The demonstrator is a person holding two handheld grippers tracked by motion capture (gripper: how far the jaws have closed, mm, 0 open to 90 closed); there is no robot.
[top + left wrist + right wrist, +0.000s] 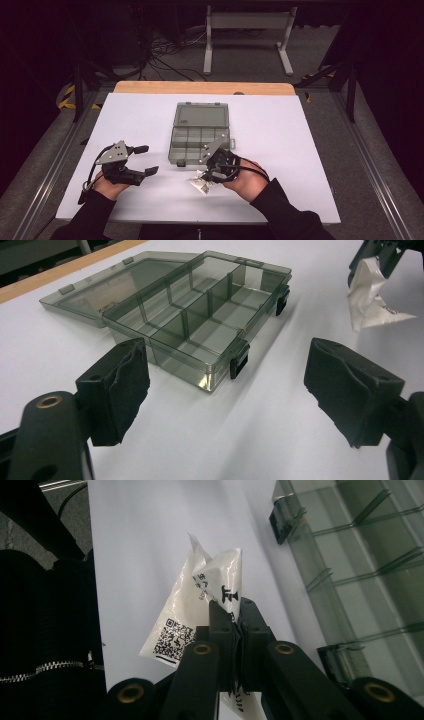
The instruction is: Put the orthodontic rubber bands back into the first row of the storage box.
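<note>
A smoky clear compartment box [200,140] lies in the middle of the white table [280,130] with its lid folded back flat; its compartments look bare [200,325]. My right gripper [207,176] hovers just in front of the box, shut on a small white plastic bag [201,184] printed with a QR code [200,615]. The bag hangs crumpled from the pinched jaws, off the table. My left gripper [150,160] rests at the front left, open with nothing between its pads [125,385]. From there the bag [372,300] appears at the upper right.
The box's black latches [239,360] face the front edge. A wooden strip [205,88] borders the table's far side. Beyond it stand a white frame [247,30] and loose cables on the floor. A dark zipped sleeve [45,645] fills the left of the right gripper view.
</note>
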